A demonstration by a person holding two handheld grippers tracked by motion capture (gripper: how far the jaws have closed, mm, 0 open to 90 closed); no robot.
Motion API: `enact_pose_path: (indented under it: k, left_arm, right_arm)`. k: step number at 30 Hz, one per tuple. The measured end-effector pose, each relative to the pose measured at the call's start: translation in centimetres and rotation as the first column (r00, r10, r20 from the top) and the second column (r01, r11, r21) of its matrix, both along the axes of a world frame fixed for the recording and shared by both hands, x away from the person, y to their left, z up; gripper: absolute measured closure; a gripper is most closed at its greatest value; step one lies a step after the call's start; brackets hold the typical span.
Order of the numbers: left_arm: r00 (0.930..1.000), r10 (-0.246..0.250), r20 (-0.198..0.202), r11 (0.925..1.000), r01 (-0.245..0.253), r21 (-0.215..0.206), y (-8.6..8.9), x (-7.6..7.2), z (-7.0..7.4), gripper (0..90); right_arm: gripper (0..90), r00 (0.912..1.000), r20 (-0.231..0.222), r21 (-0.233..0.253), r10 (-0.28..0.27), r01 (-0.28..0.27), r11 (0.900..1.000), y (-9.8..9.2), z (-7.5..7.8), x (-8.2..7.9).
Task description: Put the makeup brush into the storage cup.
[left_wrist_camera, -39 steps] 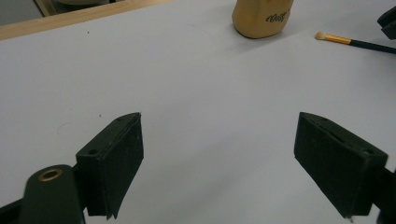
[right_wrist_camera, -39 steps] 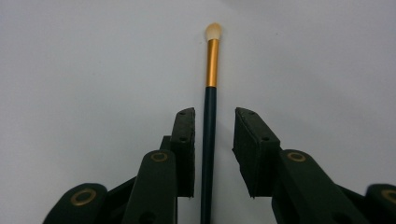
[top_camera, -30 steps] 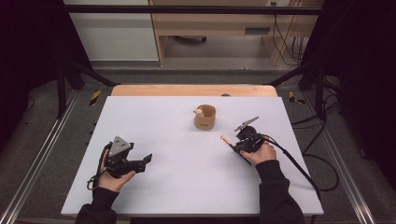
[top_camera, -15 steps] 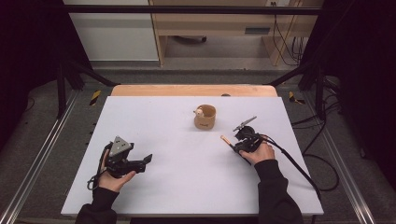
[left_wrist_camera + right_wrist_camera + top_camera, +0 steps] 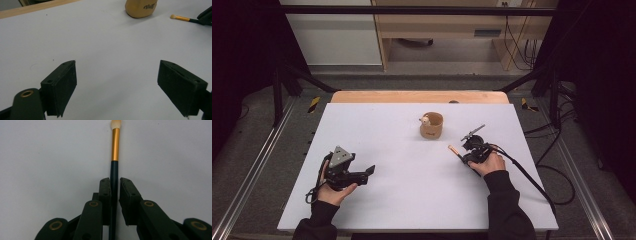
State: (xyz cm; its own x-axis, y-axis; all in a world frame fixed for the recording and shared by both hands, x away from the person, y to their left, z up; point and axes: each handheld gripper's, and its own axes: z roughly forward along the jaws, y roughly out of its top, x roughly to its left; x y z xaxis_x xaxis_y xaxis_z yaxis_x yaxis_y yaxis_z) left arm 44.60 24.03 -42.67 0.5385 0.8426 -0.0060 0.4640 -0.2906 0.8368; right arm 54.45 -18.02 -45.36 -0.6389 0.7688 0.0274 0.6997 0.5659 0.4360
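A: Entry, largest item first. The desk [image 5: 412, 200] has a pale, flat top with a wooden strip along its far edge.

B: Noted. Next down?

A: The cup [image 5: 431, 125], tan with dark lettering on its side, stands upright near the middle of the far half of the desk. In the high view something small and pale sits at its rim; too small to identify.

B: And the claws?

A: The left claw [image 5: 370, 171] rests low over the near-left part of the desk, held in the person's left hand [image 5: 332, 187]. Its jaws stand wide apart with bare desk between them in the left gripper view.

B: The right one?

A: The right claw [image 5: 114, 192] sits right of the cup, jaws pressed in on the dark handle of the brush [image 5: 115, 145].

B: Brush position?

A: It juts forward out of the jaws: dark handle, gold ferrule, pale tip. In the high view the tip points away to the left, just off the cup's near-right side, apart from the cup. Whether the tip touches the desk, I cannot tell.
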Motion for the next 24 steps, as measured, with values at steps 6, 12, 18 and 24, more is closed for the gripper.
enact_pose_path:
  k: [6, 12, 18, 24]
  left_arm:
    - [1.0, -0.001, -0.001, 1.0, 0.001, 0.001, -0.01, 0.0, 0.0, 15.1]
    - [1.0, -0.001, -0.002, 1.0, 0.001, 0.001, -0.03, 0.0, -0.02, 15.1]
    - [1.0, -0.002, -0.003, 1.0, 0.002, 0.004, -0.08, 0.04, -0.08, 15.1]
    - [1.0, -0.001, -0.003, 1.0, 0.001, 0.001, -0.01, 0.03, -0.05, 15.1]
  right_arm:
    - [80.5, 1.0, -0.006, -0.007, 0.007, -0.007, 1.0, -0.1, 0.01, 0.13]
    - [82.8, 0.9999, -0.008, -0.009, 0.007, -0.007, 1.0, -0.11, -0.02, 0.14]
    - [83.2, 0.9998, -0.017, 0.0, -0.011, 0.011, 1.0, 0.02, 0.05, -0.05]
    - [83.4, 0.9999, 0.001, 0.005, -0.01, 0.01, 1.0, -0.09, 0.09, -0.03]
